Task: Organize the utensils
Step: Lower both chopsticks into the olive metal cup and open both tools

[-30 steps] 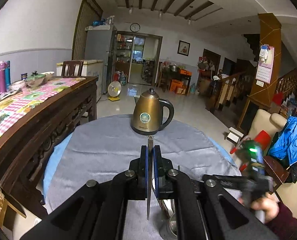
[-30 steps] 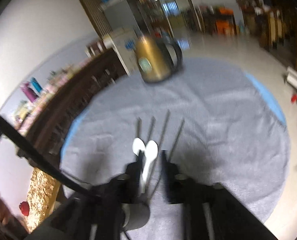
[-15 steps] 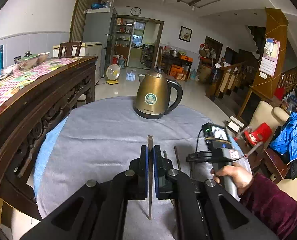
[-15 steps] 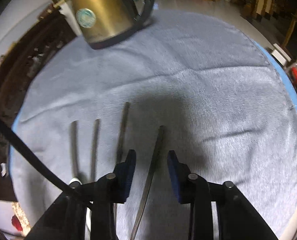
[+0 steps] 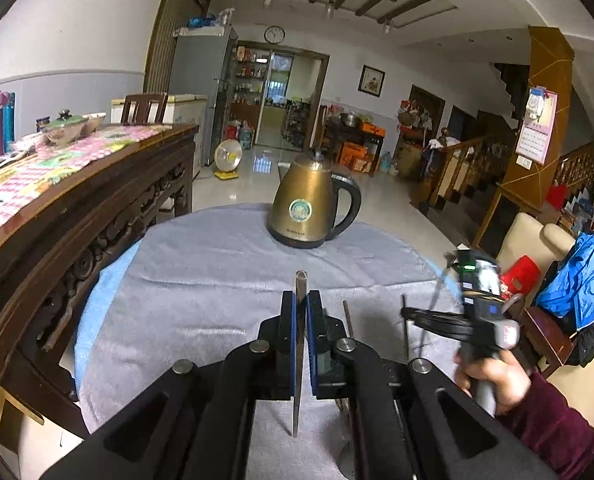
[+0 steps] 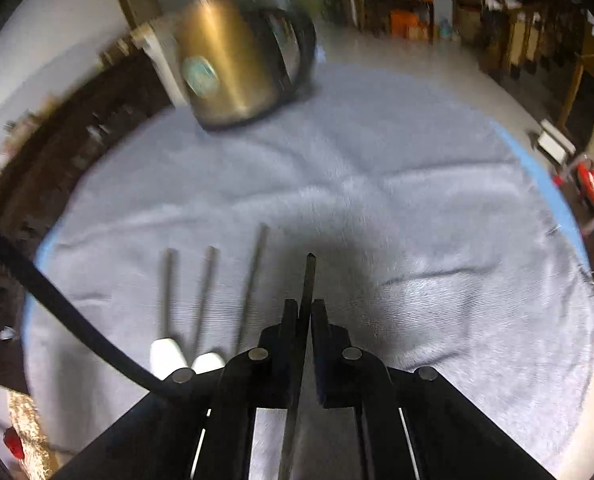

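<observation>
In the left wrist view my left gripper [image 5: 300,297] is shut on a flat metal utensil [image 5: 300,280], which pokes out past the pads above the grey cloth [image 5: 217,272]. In the right wrist view my right gripper [image 6: 304,306] has its jaws closing on a thin dark metal utensil [image 6: 309,272], and the pads press its shaft. To its left, three more utensils lie side by side on the cloth: two spoons with white bowls [image 6: 167,354] [image 6: 209,360] and a long thin one [image 6: 253,272]. A hand [image 5: 493,380] holds the right gripper at the right of the left wrist view.
A brass-coloured kettle [image 5: 309,212] stands at the far side of the round table. A dark carved sideboard [image 5: 57,208] with a checked cloth runs along the left. At the right are a chair with a blue jacket [image 5: 577,280] and a red stool [image 5: 521,276].
The right gripper has moved forward over the rightmost utensil and closed its jaws on it. The right hand has come further into the left wrist view. The left gripper still holds its utensil.
</observation>
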Motion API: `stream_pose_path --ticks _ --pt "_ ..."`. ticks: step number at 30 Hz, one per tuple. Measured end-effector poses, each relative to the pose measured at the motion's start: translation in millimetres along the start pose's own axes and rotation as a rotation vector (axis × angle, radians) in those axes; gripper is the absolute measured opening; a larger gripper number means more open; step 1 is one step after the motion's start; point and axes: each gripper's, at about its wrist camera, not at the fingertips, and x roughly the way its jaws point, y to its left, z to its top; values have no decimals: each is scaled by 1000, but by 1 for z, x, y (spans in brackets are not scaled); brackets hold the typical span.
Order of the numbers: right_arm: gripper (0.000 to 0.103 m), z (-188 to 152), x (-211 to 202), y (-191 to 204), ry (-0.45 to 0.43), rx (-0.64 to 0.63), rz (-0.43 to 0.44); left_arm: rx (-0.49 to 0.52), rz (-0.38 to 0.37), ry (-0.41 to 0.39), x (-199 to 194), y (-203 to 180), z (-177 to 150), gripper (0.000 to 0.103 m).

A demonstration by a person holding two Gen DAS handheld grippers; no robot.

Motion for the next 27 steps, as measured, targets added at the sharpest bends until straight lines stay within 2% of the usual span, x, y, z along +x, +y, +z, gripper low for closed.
stream_pose_path --ticks 5,11,14,19,27 --pt "7 -22 -87 8 -245 -36 52 11 -8 -58 -30 -14 5 5" --pt "6 -47 -167 15 -483 -56 97 27 -16 -135 -66 -32 16 5" --pt "6 -54 -202 23 -573 -62 114 36 -33 -168 -81 -41 20 5" --pt "7 -61 -248 35 -671 -81 171 61 -63 -188 -93 -57 21 5" --pt "7 -85 -291 57 -699 -160 223 63 -113 -149 -84 -68 14 5"
